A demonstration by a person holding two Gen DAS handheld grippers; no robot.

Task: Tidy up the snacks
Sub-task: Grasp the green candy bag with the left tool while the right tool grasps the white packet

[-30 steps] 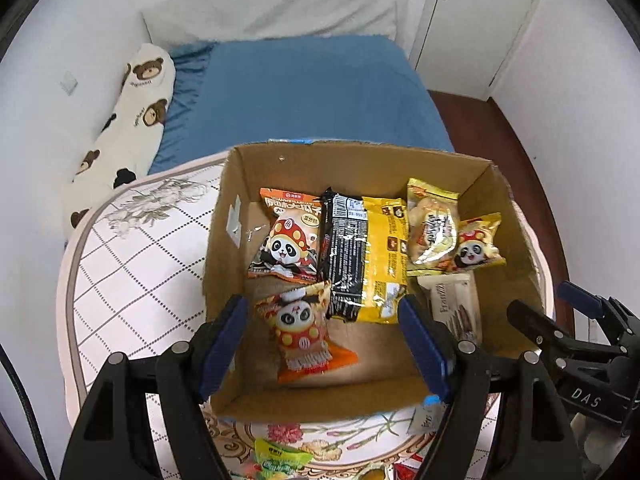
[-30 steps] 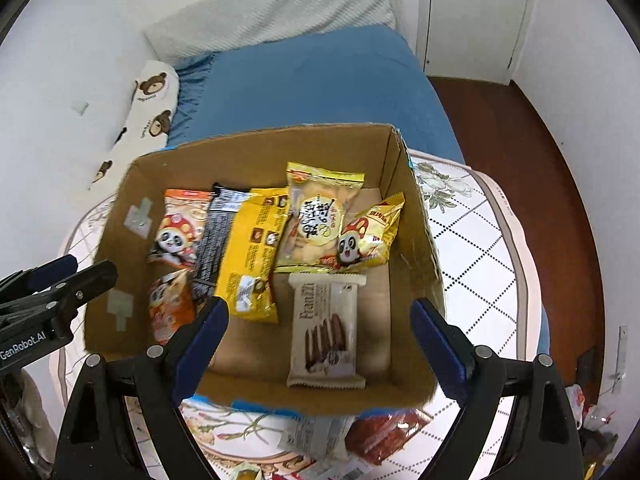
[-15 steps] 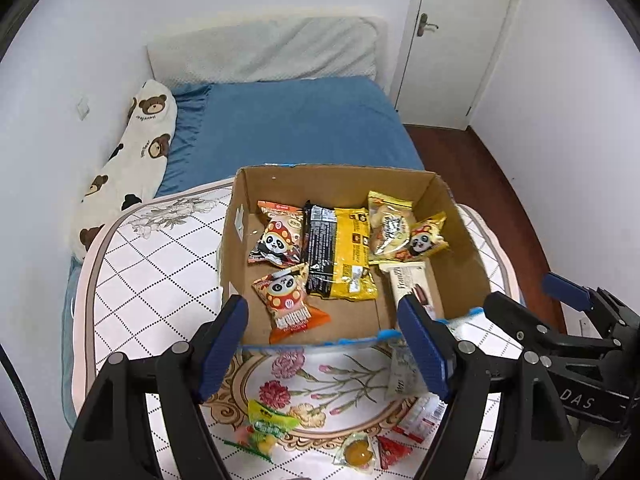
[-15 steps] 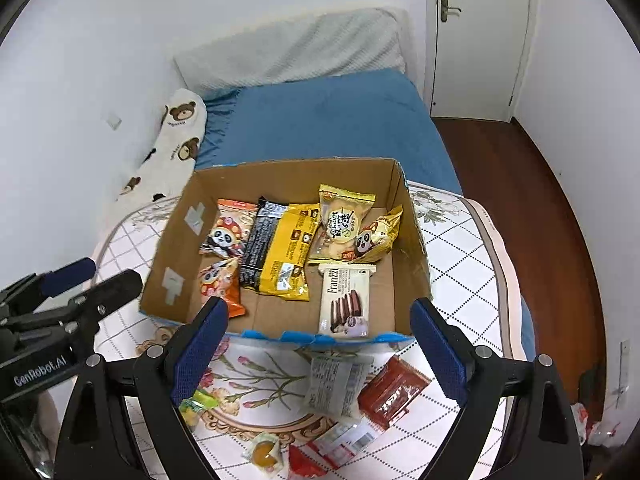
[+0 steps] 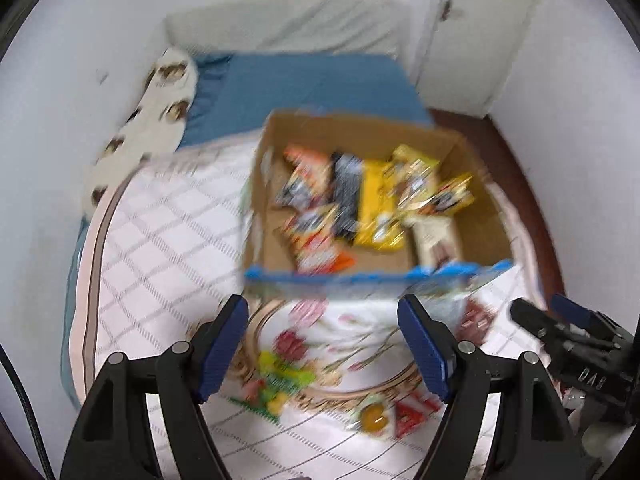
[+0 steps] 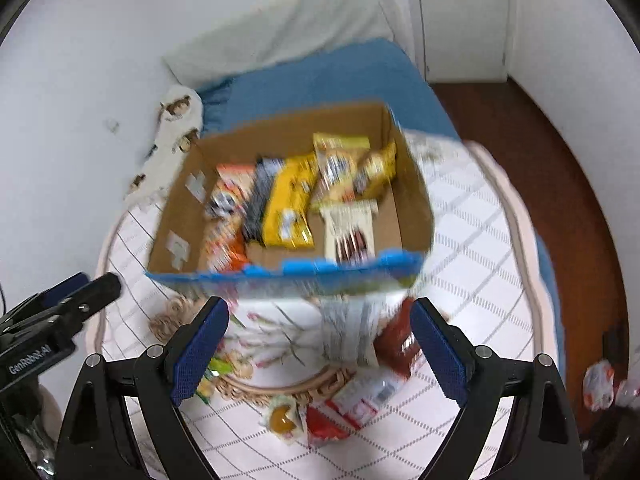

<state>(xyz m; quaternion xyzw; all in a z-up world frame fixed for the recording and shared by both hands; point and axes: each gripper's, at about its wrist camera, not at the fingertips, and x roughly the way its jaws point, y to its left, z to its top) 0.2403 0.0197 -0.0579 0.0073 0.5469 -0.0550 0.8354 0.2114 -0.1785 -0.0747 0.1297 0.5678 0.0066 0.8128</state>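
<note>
We see one cardboard box (image 5: 476,216) on the quilted cloth (image 5: 168,240), open top, blue tape along its near rim. Inside, left to right: two orange panda packs (image 5: 304,184), one black-and-yellow pack (image 5: 374,204), two yellow packs (image 5: 436,192), one white wafer pack (image 5: 436,240) (all blurred, print unreadable). Loose on the cloth in front of the box: one green-yellow pack (image 5: 280,380), one clear pouch with an orange centre (image 5: 374,426), one red pack (image 5: 412,414), one white pack (image 6: 348,336), one dark red pack (image 6: 396,344). Readable: "GenRobot.AI" and "DAS" on the gripper bodies. Left gripper (image 5: 322,350) has its jaws apart, empty. Right gripper (image 6: 320,352) has its jaws wide apart, empty.
</note>
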